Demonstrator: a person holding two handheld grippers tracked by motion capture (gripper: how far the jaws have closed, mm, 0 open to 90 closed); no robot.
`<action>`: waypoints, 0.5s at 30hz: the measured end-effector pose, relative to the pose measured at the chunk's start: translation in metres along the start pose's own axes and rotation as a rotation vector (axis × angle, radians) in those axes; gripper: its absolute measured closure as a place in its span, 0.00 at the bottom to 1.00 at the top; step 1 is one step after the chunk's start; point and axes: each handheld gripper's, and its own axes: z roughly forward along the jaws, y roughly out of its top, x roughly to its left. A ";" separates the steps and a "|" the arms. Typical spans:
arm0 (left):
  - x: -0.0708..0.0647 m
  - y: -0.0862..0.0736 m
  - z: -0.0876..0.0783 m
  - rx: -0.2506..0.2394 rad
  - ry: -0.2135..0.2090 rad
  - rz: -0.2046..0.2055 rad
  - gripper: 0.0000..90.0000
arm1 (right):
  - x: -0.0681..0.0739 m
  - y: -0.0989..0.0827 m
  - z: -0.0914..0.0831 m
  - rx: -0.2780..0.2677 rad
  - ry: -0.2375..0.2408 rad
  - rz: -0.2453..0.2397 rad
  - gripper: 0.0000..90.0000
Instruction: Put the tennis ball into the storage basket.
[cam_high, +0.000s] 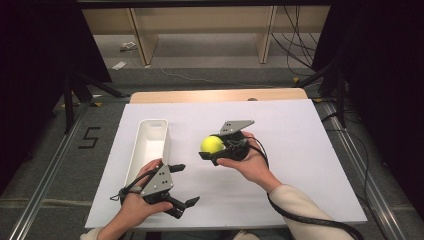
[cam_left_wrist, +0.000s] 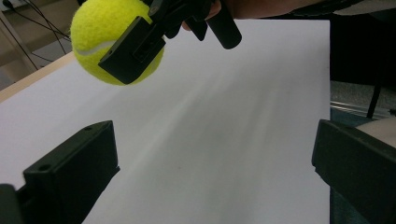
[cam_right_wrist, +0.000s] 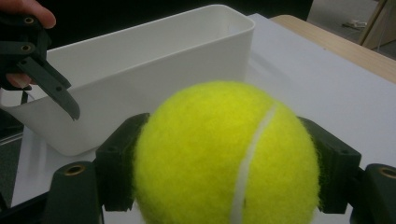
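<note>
— Smooth white board (cam_high: 300, 165) covered the pale wooden desk (cam_high: 220, 95), didn't it, with grey floor and dark cables around it?

— It did. The board was matte and flat, and the desk's wood showed as a strip along the far edge. On the board's left part stood a long, narrow white plastic bin (cam_high: 148, 145) with rounded corners and thin glossy walls.

— Where was the fuzzy yellow-green tennis ball (cam_high: 212, 144)?

— Held above the board, just right of the bin and apart from it. The right tongs (cam_high: 214, 148) were closed on the ball, one blocky black jaw pressed into the felt on each side. In the right gripper view the ball (cam_right_wrist: 224, 158) sat between those jaws with its white curved seam facing the camera, the bin (cam_right_wrist: 154, 93) just behind it.

— And the left tongs (cam_high: 182, 185)?

— Spread wide and holding nothing, low near the front edge of the board, beside the bin's near end. In the left gripper view its two chunky black jaws stood far apart over bare board, with the ball (cam_left_wrist: 93, 28) up at the far left, gripped by the right tongs (cam_left_wrist: 126, 44).
</note>
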 end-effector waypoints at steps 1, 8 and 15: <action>0.000 0.000 0.000 0.000 0.000 0.000 0.00 | 0.000 0.000 0.000 -0.001 -0.001 0.000 0.29; 0.000 0.000 0.000 0.000 -0.001 -0.001 0.00 | 0.000 0.001 0.002 0.001 0.000 -0.003 0.29; 0.000 0.000 0.000 -0.001 -0.001 0.000 0.00 | 0.001 0.001 0.003 0.005 0.007 -0.003 0.29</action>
